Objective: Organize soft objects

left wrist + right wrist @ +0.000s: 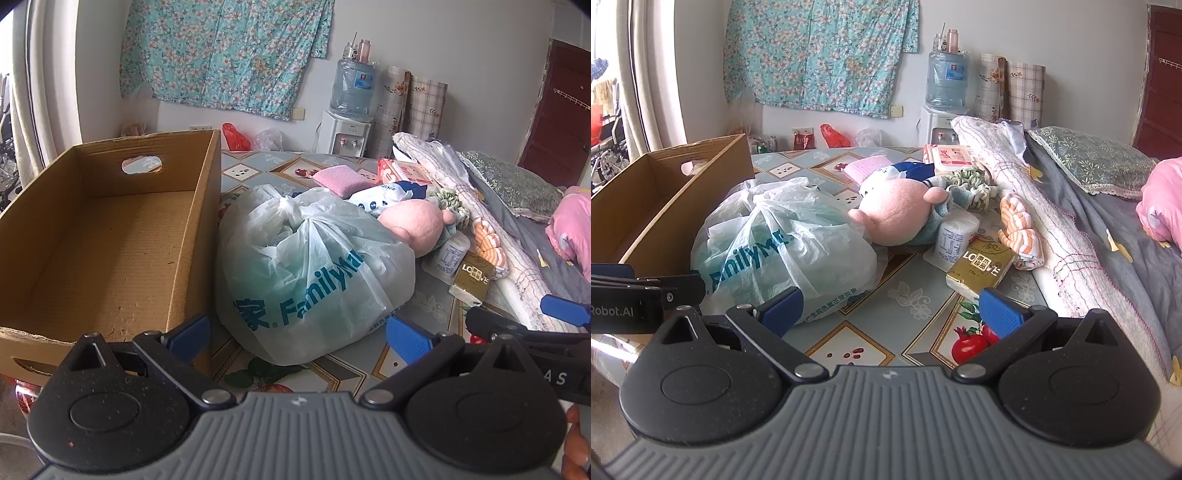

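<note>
1. Both tools sat nearest the cameras: the left tool (297,334) and the right tool (890,308) each had blue fingers spread wide, pinching nothing.
2. Just ahead of them, the knotted plastic bag (306,269) lay on the patterned surface (916,295), touching the long side of the cardboard box (103,236), which stood empty.
3. Behind the bag lay a pink plush toy (894,218), a pink sponge-like pad (338,179), a green scrunchie (975,184), an orange striped cloth (1021,229), a white wipes pack (384,197) and a gold tissue pack (980,267).
4. Handling judgement: the bag appeared light, slippery and yielding; the knot at its top offered the firmest hold. The plush would likely compress, so a grip across its body was advised.
5. Legible writing: "FamilyMa" on the bag, cut off; "LO…VE" on the gold pack; "Robot.AI" on the left tool body, seen from the right wrist view.
6. The rolled quilt (1034,177) bordered the surface on the right.
</note>
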Available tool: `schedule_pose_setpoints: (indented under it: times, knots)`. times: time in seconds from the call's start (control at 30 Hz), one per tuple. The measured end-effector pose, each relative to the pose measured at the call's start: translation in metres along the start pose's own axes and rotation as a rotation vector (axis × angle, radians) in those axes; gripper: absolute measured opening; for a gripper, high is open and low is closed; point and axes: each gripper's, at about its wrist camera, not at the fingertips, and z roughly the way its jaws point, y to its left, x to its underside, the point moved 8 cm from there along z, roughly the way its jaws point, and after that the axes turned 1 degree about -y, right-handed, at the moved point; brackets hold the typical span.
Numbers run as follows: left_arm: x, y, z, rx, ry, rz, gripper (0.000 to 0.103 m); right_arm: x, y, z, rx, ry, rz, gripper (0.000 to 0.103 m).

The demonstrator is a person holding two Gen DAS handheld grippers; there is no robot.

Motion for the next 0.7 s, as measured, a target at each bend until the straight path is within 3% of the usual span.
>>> schedule_pose_setpoints:
  times: [0.7]
  knots:
    - [0.0006, 0.0034, 0.0031, 0.000, 0.003, -0.007, 0.103, -0.0001, -0.0006, 0.0017, 0.004, 0.004, 0.002, 0.102]
